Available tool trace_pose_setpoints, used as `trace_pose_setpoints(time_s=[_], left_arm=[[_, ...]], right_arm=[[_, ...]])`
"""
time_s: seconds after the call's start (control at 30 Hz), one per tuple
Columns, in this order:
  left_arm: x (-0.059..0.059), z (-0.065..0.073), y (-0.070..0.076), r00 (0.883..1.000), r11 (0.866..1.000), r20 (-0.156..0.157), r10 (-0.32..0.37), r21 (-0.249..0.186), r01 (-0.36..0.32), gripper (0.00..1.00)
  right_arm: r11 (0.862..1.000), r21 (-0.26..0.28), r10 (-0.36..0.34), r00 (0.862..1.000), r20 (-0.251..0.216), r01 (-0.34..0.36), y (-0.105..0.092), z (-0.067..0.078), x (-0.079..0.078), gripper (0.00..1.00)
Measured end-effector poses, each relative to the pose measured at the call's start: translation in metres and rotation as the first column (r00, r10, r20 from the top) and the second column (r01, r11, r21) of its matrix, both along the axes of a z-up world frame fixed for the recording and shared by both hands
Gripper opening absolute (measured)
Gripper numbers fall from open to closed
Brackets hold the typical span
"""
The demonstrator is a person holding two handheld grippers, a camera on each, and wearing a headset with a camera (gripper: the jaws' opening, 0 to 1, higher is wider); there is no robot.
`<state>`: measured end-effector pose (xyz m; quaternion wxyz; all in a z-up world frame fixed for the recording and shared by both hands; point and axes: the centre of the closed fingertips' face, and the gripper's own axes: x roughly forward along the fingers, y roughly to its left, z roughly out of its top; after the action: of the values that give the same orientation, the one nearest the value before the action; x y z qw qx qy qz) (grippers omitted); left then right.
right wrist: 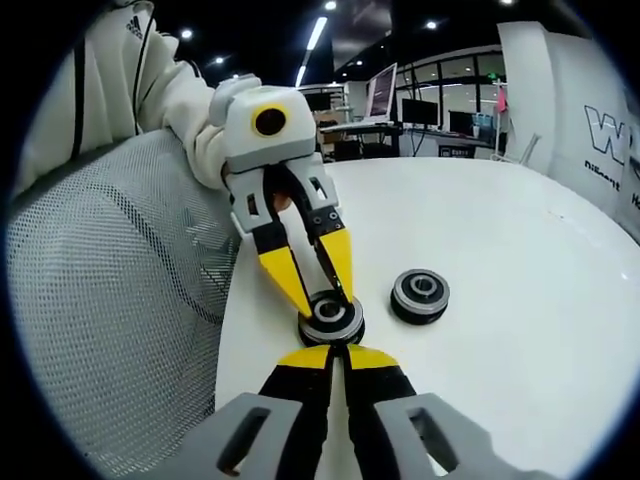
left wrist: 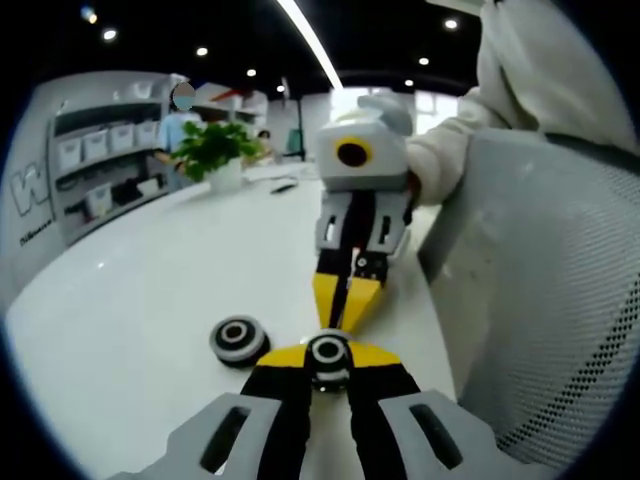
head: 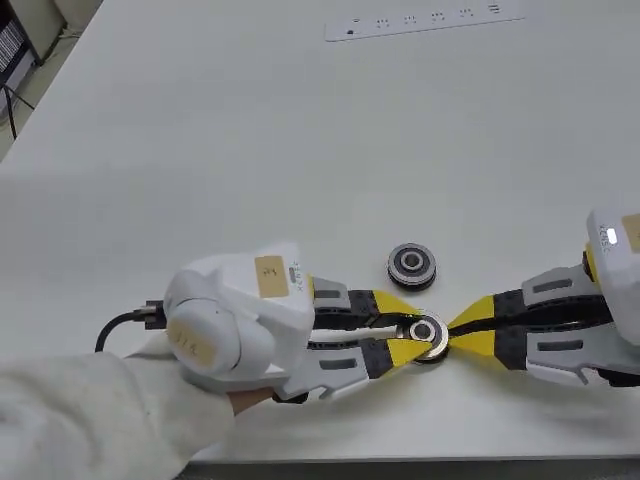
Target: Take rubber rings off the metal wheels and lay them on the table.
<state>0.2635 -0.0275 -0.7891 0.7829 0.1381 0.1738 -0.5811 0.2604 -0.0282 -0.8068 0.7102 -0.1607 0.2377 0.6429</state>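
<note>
Closest to me, low in the head view, my left gripper [head: 408, 330] has its yellow fingers narrowed onto the two sides of a metal wheel [head: 427, 332] that sits on the white table [head: 250, 150] near its front edge. The wheel's dark rubber ring [right wrist: 331, 337] is on its rim. From the right of the frame my right gripper [head: 458, 333] meets it head-on, fingers drawn together with barely a slit between them and tips against the wheel's rim; I cannot tell whether they pinch the ring. A tan sticker [head: 270, 275] on the left gripper's white housing carries writing too small to read, and a black cable [head: 120, 325] leaves its back. Just beyond the held wheel, apart from both grippers, a second wheel [head: 411, 265] lies flat with its ring on. At the top of the frame a white power strip [head: 425, 20] lies along the far table, its markings illegible. In the gripper views a grey mesh chair back [left wrist: 540, 300] stands beside the table edge. Farther off are a potted plant [left wrist: 210, 150], shelves of bins [left wrist: 100, 160] and a wall with a large "W" [right wrist: 605, 130] over smaller unreadable text.
</note>
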Motion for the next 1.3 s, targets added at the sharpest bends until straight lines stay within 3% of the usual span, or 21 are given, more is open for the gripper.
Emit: trace_pose_setpoints(time_s=[0.4, 0.67, 1.07, 1.3], left_arm=[[0.001, 0.000, 0.000, 1.000, 1.000, -0.004, 0.000, -0.008, 0.000, 0.14], [0.001, 0.000, 0.000, 1.000, 1.000, -0.006, -0.006, -0.014, 0.006, 0.14], [0.001, 0.000, 0.000, 1.000, 1.000, -0.005, -0.009, -0.018, 0.009, 0.14], [0.001, 0.000, 0.000, 1.000, 1.000, -0.002, -0.010, -0.016, 0.010, 0.14]], right_arm=[[0.998, 0.012, -0.058, 0.994, -0.097, 0.060, -0.001, -0.001, 0.004, 0.01], [0.992, 0.036, -0.115, 0.975, -0.189, 0.124, -0.004, -0.002, 0.008, 0.00], [0.972, 0.082, -0.180, 0.921, -0.345, 0.221, -0.005, 0.002, 0.010, 0.00], [0.944, 0.123, -0.214, 0.853, -0.476, 0.306, -0.005, 0.006, 0.012, 0.00]])
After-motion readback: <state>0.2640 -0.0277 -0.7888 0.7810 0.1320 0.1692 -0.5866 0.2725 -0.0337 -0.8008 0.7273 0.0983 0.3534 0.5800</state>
